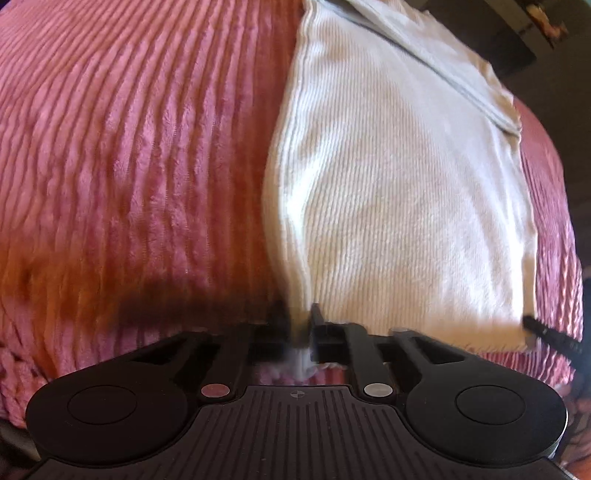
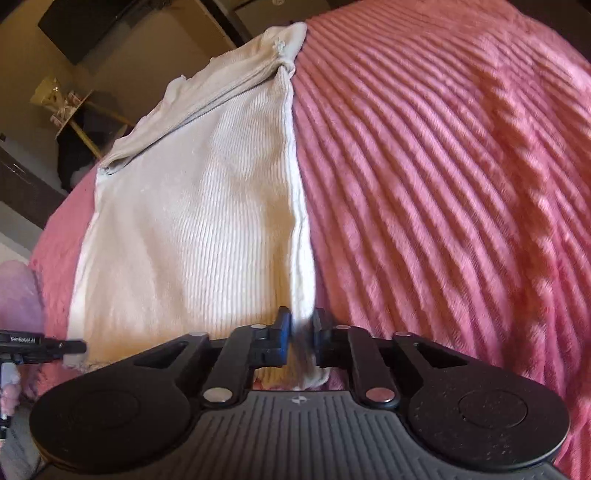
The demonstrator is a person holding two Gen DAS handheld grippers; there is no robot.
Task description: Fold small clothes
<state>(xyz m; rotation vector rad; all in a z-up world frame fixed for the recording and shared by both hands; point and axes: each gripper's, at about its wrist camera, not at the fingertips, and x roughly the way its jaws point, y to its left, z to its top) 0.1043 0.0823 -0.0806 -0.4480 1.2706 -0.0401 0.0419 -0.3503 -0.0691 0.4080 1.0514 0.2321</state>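
Observation:
A white ribbed garment lies on a pink ribbed bedspread, folded into a long strip with a grey-edged part at its far end. My left gripper is shut on the garment's near left corner. In the right wrist view the same garment lies left of centre, and my right gripper is shut on its near right corner. The right gripper's tip shows at the garment's right corner in the left wrist view. The left gripper's tip shows at the left corner in the right wrist view.
The pink bedspread spreads wide on both sides of the garment. Beyond the bed's far edge stand dark furniture and a small wooden stand. A pale lilac pillow lies at the left edge.

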